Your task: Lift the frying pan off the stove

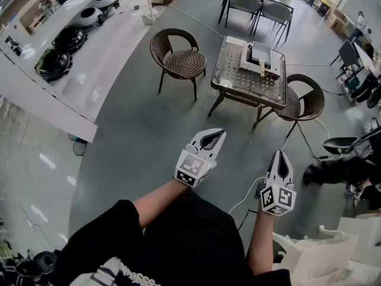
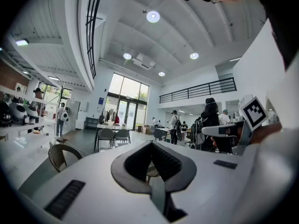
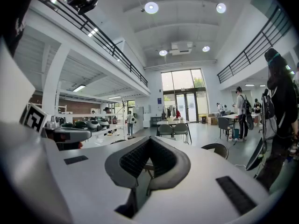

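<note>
No stove shows in any view. A dark, pan-shaped thing (image 1: 340, 143) sits at the right edge of the head view; I cannot tell what it is. My left gripper (image 1: 219, 133) is held out level over the grey floor, its jaws shut with nothing between them. The left gripper view shows the left gripper (image 2: 151, 144) with its tips together, pointing down the hall. My right gripper (image 1: 280, 154) hangs a little lower to the right, also shut and empty. In its own view the right gripper (image 3: 150, 140) aims at distant tables.
A wicker chair (image 1: 178, 55) and a glass-topped table (image 1: 229, 70) carrying a device stand ahead. A long white counter (image 1: 95, 70) with dark round cookers (image 1: 53, 63) runs along the left. A cable (image 1: 247, 198) lies on the floor. A person (image 1: 345, 168) crouches at right.
</note>
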A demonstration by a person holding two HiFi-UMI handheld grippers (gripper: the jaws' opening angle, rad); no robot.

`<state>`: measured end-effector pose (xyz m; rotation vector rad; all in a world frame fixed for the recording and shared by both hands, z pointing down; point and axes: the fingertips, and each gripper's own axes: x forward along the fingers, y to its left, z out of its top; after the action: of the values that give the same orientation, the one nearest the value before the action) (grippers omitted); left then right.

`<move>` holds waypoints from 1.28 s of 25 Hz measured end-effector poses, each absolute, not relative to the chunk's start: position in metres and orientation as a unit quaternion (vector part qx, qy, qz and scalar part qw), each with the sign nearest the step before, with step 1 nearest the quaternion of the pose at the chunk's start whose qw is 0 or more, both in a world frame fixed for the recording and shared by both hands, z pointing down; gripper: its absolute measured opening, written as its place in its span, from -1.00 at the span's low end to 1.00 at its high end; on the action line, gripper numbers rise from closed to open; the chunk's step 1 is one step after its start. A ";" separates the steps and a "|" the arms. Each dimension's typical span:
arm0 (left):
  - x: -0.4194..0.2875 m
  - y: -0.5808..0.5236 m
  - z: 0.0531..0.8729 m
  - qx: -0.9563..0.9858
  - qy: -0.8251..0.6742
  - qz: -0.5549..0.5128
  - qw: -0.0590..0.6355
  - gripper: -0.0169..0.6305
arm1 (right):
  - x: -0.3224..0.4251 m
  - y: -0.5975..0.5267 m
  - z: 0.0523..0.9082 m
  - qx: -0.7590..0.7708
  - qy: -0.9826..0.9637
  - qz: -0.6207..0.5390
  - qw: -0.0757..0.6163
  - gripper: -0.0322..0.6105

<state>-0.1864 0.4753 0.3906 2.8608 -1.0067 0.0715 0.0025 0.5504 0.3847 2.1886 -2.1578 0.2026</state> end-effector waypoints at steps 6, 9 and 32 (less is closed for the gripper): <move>-0.182 0.487 0.367 0.942 -0.335 -0.002 0.027 -0.92 | 0.010 0.560 0.384 0.712 -0.698 0.071 0.035 -0.81; -0.186 0.495 0.368 0.936 -0.349 -0.010 0.038 -0.92 | 0.007 0.566 0.385 0.690 -0.714 0.119 -0.015 -0.80; -0.243 0.385 0.414 0.942 -0.319 0.007 0.107 -0.92 | -0.069 0.436 0.419 0.687 -0.708 0.157 0.044 -0.80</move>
<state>-0.2425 0.3846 0.4142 2.7721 -0.9406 0.0210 -0.0695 0.4361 0.4187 2.0982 -2.1648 0.4795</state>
